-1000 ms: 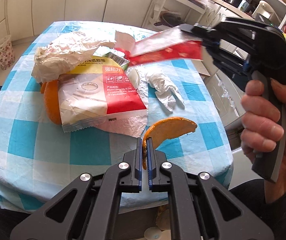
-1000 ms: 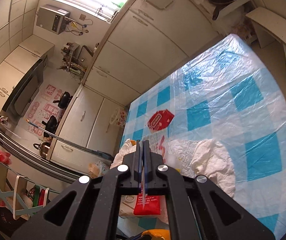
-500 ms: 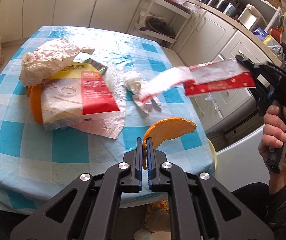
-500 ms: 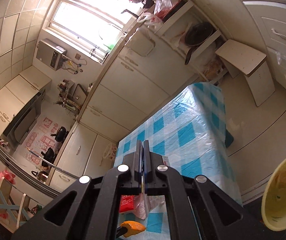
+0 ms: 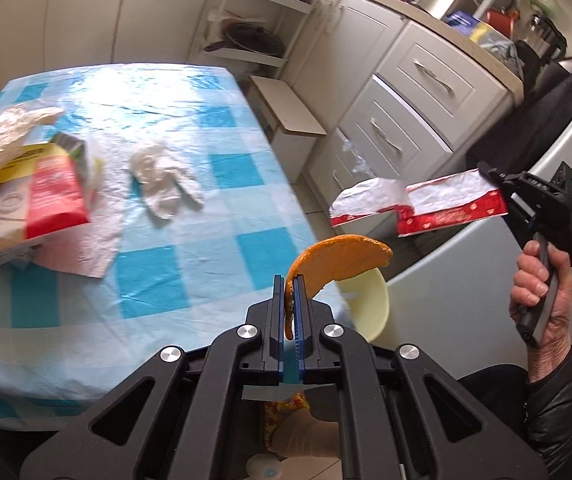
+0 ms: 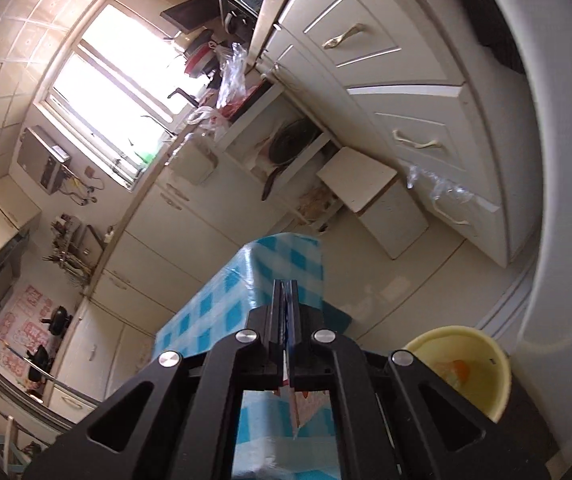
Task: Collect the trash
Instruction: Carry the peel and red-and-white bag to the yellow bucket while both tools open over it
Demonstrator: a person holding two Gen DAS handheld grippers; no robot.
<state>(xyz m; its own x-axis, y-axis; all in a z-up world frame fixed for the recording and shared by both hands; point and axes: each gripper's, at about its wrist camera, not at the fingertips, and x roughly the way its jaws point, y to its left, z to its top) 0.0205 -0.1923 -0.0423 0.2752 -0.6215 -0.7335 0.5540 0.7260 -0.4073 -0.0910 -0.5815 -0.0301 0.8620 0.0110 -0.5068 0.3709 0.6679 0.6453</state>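
Trash partly collected: left gripper (image 5: 290, 280) pinches a peel (image 5: 338, 258), right gripper (image 5: 500, 184) a wrapper (image 5: 426, 204), both off the table's (image 5: 205, 208) edge near the bin (image 5: 368, 304); bags (image 5: 29, 200) and glove (image 5: 163, 184) remain.

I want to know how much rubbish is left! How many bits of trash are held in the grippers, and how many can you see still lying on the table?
Held in the grippers: 2, the orange peel and the red and white wrapper.
Seen lying on the checked table: 3, the crumpled white glove, the red and yellow packet, the crinkled plastic bag. More may hide underneath.
Total: 5.
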